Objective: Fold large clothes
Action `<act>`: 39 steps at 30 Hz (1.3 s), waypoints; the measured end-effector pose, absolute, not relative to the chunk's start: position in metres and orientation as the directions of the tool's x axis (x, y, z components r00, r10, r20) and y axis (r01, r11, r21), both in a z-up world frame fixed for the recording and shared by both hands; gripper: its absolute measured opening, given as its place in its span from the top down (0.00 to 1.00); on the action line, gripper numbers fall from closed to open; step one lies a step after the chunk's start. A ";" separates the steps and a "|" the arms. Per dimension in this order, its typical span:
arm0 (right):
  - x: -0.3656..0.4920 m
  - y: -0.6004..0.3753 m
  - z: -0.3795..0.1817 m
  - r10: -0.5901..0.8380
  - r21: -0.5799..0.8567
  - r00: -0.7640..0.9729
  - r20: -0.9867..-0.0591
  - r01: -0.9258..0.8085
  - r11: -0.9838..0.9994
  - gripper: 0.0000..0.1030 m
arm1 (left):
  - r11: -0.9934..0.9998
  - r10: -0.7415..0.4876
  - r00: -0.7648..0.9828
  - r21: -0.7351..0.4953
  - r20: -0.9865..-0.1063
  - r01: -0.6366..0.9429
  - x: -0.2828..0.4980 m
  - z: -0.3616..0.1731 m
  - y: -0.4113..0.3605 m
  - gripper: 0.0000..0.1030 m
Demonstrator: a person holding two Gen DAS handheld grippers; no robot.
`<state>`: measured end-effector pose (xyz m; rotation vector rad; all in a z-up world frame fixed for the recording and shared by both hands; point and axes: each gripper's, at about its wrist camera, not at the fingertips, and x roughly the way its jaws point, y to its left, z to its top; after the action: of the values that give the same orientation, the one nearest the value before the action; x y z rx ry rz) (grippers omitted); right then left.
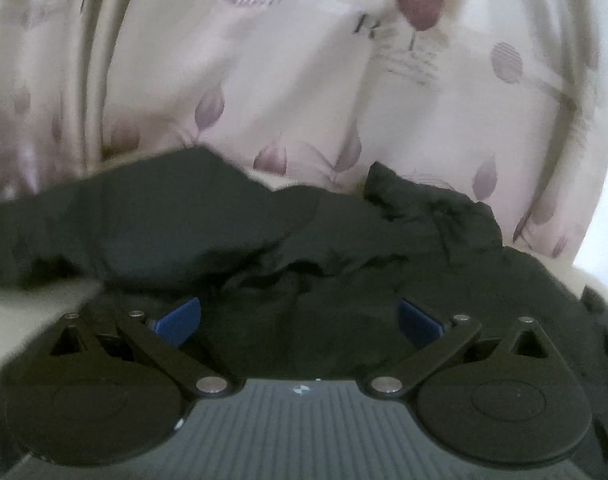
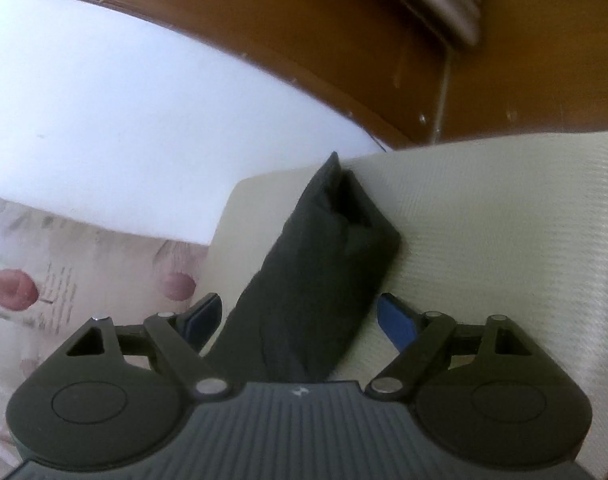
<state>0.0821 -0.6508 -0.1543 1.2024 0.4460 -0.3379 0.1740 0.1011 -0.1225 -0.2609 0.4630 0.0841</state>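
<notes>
A large black garment (image 1: 231,236) lies crumpled on a cream mat (image 1: 31,304). My left gripper (image 1: 299,320) is open, its blue fingertips (image 1: 177,320) spread wide just above the rumpled cloth. In the right wrist view a long narrow part of the same black garment (image 2: 320,276), like a sleeve or leg with an open cuff at the far end, lies on the cream ribbed mat (image 2: 504,240). My right gripper (image 2: 299,320) is open and straddles this part, one blue fingertip (image 2: 396,326) on each side, not closed on it.
A pale floral curtain (image 1: 304,80) hangs behind the garment and shows at the left of the right wrist view (image 2: 63,280). A white wall (image 2: 103,120) and brown wooden door (image 2: 344,40) stand beyond the mat's far edge.
</notes>
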 end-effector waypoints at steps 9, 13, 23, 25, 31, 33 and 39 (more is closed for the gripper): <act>0.115 -0.648 -0.147 -0.043 0.736 0.815 -0.578 0.543 0.405 0.20 | 0.951 -0.014 0.873 -0.275 -0.487 -0.138 0.179 -0.129 0.104 0.00; 0.126 -0.655 -0.146 -0.060 0.625 0.716 -0.695 0.644 0.440 0.89 | 0.947 -0.021 0.875 -0.290 -0.484 -0.138 0.178 -0.130 0.106 0.00; 0.184 -0.545 0.015 0.005 0.749 0.947 -0.321 0.251 0.614 0.92 | 0.917 -0.039 0.893 -0.371 -0.447 -0.146 0.171 -0.131 0.116 0.00; 0.205 -0.497 0.048 0.090 0.743 0.966 -0.244 0.126 0.657 0.92 | 0.911 -0.043 0.898 -0.386 -0.437 -0.145 0.170 -0.131 0.118 0.00; 0.265 -0.327 0.067 0.398 0.738 0.905 -0.149 -0.166 0.654 0.93 | 0.883 -0.045 0.916 -0.444 -0.399 -0.150 0.162 -0.131 0.127 0.00; 0.283 -0.280 0.052 0.466 0.737 0.869 -0.167 -0.204 0.644 0.93 | 0.878 -0.046 0.920 -0.456 -0.389 -0.149 0.160 -0.131 0.129 0.00; 0.298 -0.160 -0.025 0.632 0.780 0.730 -0.259 -0.227 0.582 0.92 | 0.863 -0.053 0.927 -0.484 -0.371 -0.145 0.158 -0.132 0.133 0.00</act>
<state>0.2977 -0.1605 -0.0251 0.8016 0.5608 0.5337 0.1578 0.1331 -0.1315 -0.5307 0.3854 0.0494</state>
